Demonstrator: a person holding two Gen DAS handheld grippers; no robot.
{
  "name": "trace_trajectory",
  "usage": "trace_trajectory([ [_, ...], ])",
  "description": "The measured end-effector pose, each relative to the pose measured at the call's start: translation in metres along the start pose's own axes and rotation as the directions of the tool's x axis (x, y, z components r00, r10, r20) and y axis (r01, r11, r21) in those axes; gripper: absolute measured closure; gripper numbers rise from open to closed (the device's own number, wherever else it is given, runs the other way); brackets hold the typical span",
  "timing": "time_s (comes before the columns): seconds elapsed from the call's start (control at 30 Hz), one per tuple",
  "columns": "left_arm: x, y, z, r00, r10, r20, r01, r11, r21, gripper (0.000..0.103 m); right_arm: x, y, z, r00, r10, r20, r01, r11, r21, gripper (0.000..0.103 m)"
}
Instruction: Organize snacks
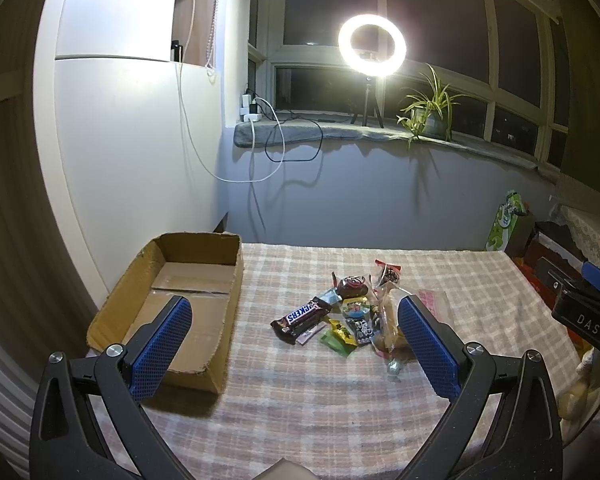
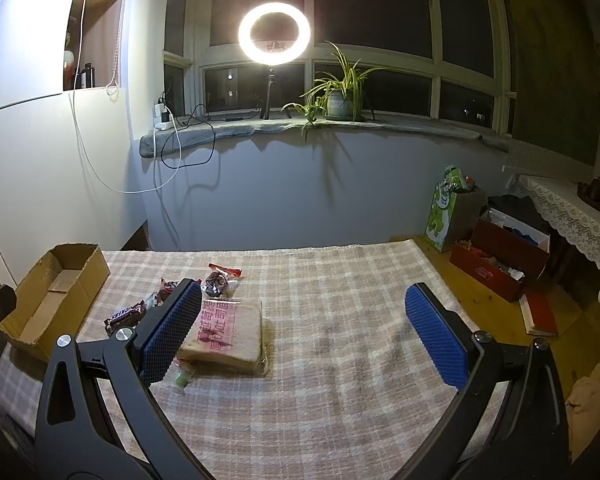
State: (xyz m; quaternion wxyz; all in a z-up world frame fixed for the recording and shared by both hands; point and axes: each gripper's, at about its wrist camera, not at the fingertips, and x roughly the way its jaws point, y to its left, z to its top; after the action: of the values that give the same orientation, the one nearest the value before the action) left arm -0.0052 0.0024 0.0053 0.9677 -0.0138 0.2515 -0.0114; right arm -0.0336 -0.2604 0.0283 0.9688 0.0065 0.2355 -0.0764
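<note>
A pile of wrapped snacks lies on the checked cloth: a Snickers bar, a green packet, a brown round sweet and a red-topped packet. An empty cardboard box stands left of the pile. My left gripper hangs open above the cloth, its fingers straddling the pile. In the right wrist view a wrapped bread slice lies flat, with the Snickers bar and the box to its left. My right gripper is open, its left finger over the bread's left edge.
The checked cloth covers the table, bare to the right of the bread. Beyond the table's right edge are a green bag and a red box on the floor. A ring light and a potted plant stand on the windowsill.
</note>
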Motion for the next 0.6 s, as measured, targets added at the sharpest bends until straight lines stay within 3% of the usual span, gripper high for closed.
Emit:
trace_trajectory([
  [0.6, 0.0000, -0.0022, -0.0005, 1.000, -0.009, 0.000, 0.009, 1.000, -0.002, 0.001, 0.0043, 0.0020, -0.0033, 1.000, 0.003, -0.006, -0.003, 1.000, 0.003, 0.000],
])
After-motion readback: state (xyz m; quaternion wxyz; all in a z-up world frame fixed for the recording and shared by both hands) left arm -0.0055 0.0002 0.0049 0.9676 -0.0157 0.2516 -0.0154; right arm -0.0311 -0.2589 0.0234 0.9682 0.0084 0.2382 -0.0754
